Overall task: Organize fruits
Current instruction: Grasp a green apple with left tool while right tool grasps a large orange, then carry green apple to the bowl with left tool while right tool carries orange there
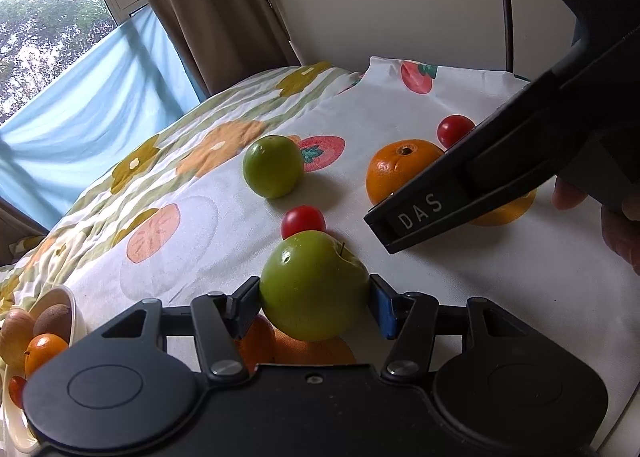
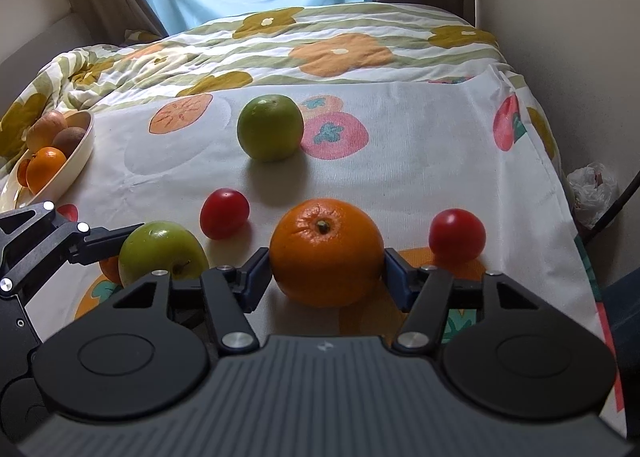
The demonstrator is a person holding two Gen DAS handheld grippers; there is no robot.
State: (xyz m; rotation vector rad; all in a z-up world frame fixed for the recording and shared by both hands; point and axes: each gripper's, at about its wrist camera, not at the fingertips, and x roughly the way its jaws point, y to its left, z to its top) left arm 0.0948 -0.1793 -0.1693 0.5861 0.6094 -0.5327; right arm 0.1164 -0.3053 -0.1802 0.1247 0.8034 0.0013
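— Both jaws closed: my left gripper (image 1: 314,299) pinches the green apple (image 1: 314,285) at six o'clock; my right gripper (image 2: 326,271) brackets the orange (image 2: 326,251), pads about touching.

— Next?

— Probably lift both toward the bowl (image 2: 76,159) at nine o'clock.

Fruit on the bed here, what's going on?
A person holds tongs in each hand. The left tongs are shut on a green apple; the right tongs flank an orange, pads at its sides. Loose on the cloth: another green fruit and two small red ones. A bowl at the left holds more fruit.
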